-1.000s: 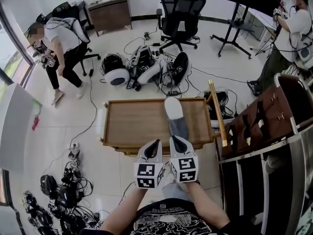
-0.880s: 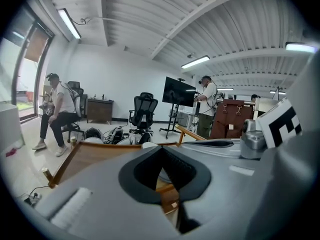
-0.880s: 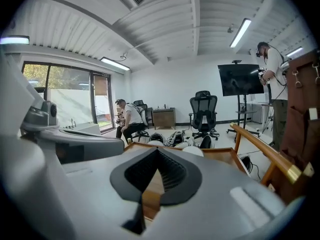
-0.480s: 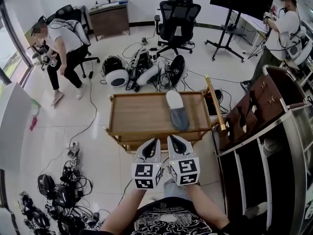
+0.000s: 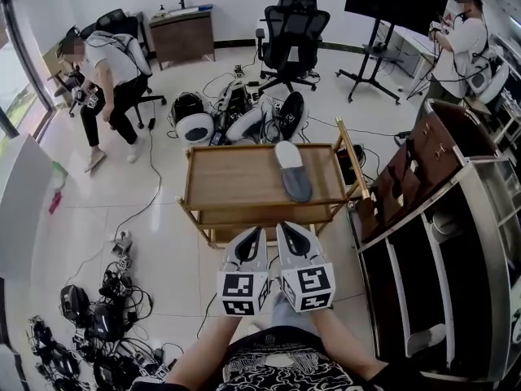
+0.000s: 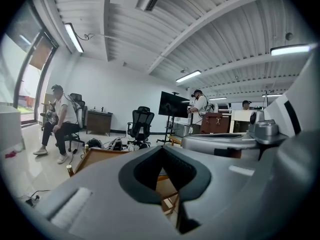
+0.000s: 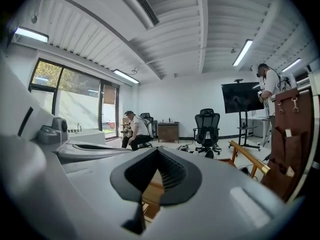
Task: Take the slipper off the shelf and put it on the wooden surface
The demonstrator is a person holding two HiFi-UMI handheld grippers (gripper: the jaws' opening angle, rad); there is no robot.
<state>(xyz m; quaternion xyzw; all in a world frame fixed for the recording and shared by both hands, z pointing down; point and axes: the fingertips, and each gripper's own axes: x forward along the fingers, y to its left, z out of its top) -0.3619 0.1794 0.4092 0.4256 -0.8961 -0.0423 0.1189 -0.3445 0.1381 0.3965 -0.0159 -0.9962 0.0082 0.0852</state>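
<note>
A grey and white slipper [image 5: 292, 169] lies on the wooden cart top [image 5: 228, 182], toward its right side, with nothing holding it. Both grippers hang side by side near my body, well short of the cart. My left gripper [image 5: 254, 236] is shut and empty; its own view looks over its closed jaws toward the cart [image 6: 95, 156]. My right gripper [image 5: 288, 233] is shut too, with nothing between its jaws, and its view shows the cart's wood [image 7: 150, 194] beyond the tips. The dark shelf unit [image 5: 456, 218] stands to my right.
Two people are in the room, one at the far left [image 5: 102, 72] and one at the far right [image 5: 460, 43]. An office chair [image 5: 293, 31], bags and helmets [image 5: 244, 116] lie behind the cart. Cables and gear [image 5: 89, 324] clutter the floor at left.
Both grippers have drawn back from the cart toward my body, and the view has pulled away. The slipper stays on the cart top where it lay.
</note>
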